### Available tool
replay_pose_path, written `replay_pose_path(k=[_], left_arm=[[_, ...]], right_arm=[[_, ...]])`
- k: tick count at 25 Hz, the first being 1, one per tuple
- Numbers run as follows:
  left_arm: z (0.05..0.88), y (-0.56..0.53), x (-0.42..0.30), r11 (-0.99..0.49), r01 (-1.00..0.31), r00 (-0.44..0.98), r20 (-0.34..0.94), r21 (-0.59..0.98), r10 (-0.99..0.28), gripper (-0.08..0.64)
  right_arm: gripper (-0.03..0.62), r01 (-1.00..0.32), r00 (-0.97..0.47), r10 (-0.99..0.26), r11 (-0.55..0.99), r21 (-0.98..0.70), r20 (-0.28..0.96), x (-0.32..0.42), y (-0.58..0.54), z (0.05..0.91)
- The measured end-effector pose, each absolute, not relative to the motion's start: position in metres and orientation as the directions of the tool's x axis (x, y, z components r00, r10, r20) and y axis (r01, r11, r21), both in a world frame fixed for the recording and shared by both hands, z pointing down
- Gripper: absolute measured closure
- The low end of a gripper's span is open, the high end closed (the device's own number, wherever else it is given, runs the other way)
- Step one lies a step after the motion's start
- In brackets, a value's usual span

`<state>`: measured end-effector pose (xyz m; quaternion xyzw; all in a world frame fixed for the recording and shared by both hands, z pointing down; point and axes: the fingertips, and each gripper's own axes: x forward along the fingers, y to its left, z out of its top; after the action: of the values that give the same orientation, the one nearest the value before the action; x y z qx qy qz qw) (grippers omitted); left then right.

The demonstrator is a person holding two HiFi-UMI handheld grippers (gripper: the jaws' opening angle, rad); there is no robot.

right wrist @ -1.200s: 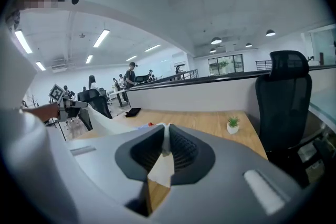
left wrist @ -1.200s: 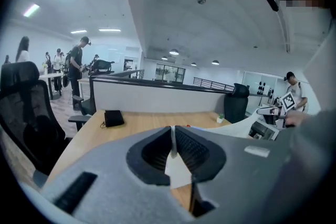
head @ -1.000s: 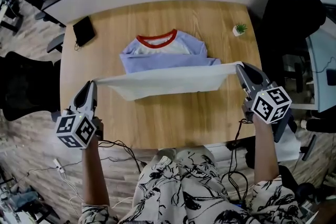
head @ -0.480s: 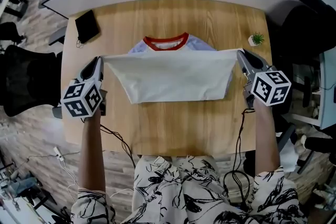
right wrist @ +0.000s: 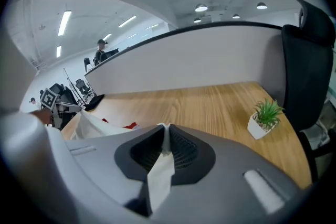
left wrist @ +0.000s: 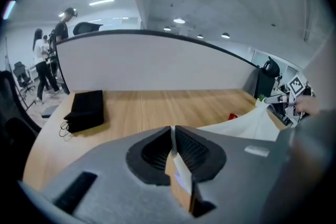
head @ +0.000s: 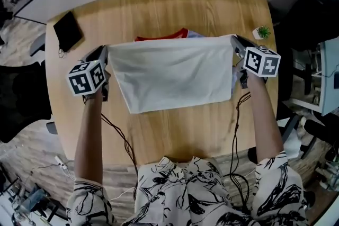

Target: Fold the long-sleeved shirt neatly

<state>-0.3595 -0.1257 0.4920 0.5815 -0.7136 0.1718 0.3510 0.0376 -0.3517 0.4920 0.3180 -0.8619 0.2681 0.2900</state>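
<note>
I am watching the left tongs (head: 104, 51) and the right tongs (head: 234, 40) carrying the white edge of the shirt (head: 172, 74) farther across the counter (head: 175, 8) than a second ago. Then that edge was hanging stretched near the person's lap side, with the lavender shoulders and the whole red collar (head: 161, 36) lying bare beyond it. Now the white panel is lying over almost all of that, and only a thin strip of the collar and a sliver of lavender by the right tongs are peeking out. Both pairs of tongs are clenched on the cloth: each gripper view is showing a white fold pinched between closed jaws, one at each far corner of the panel. The shirt itself is sitting in the middle of the counter, spread between the two grippers. Around it, a black pouch (head: 67, 30) is lying near the far left corner, well apart from the cloth, and a small potted plant (head: 261, 33) is standing just beyond the right tongs, the nearest thing to the work. Its white pot is holding only the green tuft. Cables (head: 119, 137) are trailing from both grippers down over the near edge.
</note>
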Motion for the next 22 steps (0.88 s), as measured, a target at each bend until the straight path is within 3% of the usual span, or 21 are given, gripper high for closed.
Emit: replay_pose_path(k=[11,12,15,22], left_arm=[[0.562,-0.148,-0.378,0.301,-0.915,0.011,0.764,0.268,-0.646,0.525],[0.565,-0.148,-0.38,0.31,-0.911,0.007,0.76,0.273,-0.649,0.516],[0.565,-0.148,-0.392,0.35,-0.889,-0.02,0.737,0.296,-0.676,0.434],[0.546,-0.125,-0.385,0.304,-0.917,-0.028,0.72,0.257,-0.694,0.434]], right_arm=[[0.543,-0.757,-0.569,-0.34,0.572,-0.316,0.749,0.022,-0.383,0.556],[0.528,-0.763,-0.569,-0.343,0.559,-0.324,0.748,0.022,-0.385,0.558],[0.4,-0.778,-0.573,-0.378,0.53,-0.337,0.727,0.028,-0.395,0.557],[0.402,-0.773,-0.582,-0.416,0.549,-0.317,0.698,0.048,-0.396,0.533]])
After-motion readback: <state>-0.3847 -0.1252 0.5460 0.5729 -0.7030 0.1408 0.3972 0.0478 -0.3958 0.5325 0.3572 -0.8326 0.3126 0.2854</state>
